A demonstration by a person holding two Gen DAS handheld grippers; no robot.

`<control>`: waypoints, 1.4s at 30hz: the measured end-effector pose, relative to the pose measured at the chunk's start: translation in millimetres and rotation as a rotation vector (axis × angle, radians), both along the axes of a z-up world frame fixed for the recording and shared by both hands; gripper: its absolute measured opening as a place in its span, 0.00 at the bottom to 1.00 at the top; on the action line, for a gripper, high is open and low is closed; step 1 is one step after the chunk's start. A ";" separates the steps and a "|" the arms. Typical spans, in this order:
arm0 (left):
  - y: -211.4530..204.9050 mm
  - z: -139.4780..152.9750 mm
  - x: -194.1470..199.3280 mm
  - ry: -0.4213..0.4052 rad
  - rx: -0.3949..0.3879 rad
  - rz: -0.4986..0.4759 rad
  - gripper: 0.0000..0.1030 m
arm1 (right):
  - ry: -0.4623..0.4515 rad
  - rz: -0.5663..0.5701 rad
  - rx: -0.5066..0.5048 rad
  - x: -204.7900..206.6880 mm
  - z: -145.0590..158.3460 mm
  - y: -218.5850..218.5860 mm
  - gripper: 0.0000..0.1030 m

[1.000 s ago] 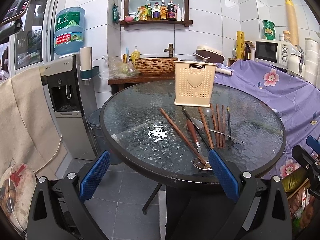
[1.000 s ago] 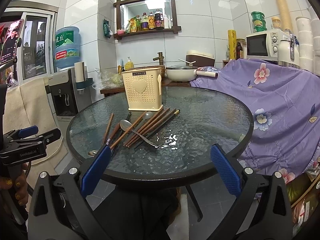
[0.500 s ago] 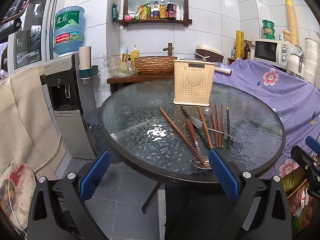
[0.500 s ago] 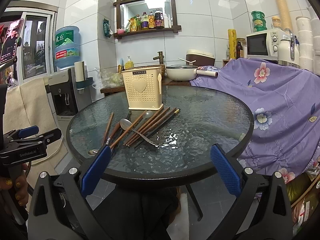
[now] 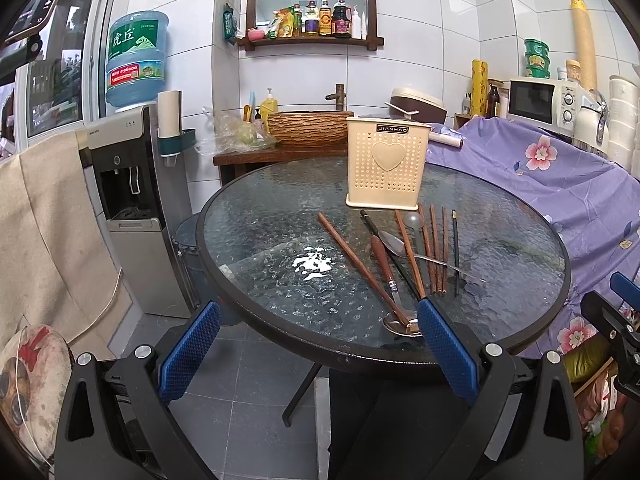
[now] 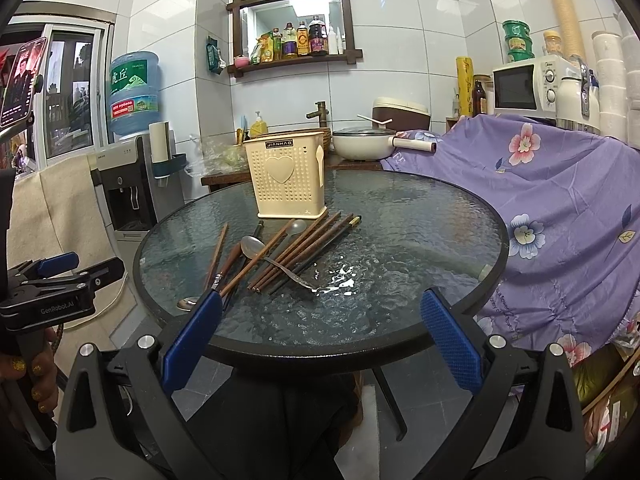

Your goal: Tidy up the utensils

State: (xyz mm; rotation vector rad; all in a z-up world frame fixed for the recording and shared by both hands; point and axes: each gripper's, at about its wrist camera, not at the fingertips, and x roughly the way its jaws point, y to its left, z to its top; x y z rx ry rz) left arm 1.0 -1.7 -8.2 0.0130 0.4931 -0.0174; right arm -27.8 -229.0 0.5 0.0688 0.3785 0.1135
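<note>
White tiled walls (image 5: 420, 80), grey floor tiles (image 5: 248, 420); a wooden shelf (image 5: 310, 40), water dispenser (image 5: 128, 208), and microwave (image 6: 528, 84) line the room.

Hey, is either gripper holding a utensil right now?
No: the left gripper and right gripper are both open and empty, short of the glass table, where the chopsticks lie.
</note>
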 end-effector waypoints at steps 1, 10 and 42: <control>-0.2 -0.3 -0.1 0.001 -0.001 -0.001 0.94 | -0.004 0.005 0.000 0.5 0.2 -0.2 0.95; -1.0 -5.7 4.3 0.024 -0.016 -0.010 0.94 | 0.008 0.014 -0.009 0.6 -4.4 3.4 0.95; 16.0 -9.8 210.6 0.380 -0.062 -0.067 0.61 | 0.548 0.009 0.082 262.3 -6.4 1.4 0.40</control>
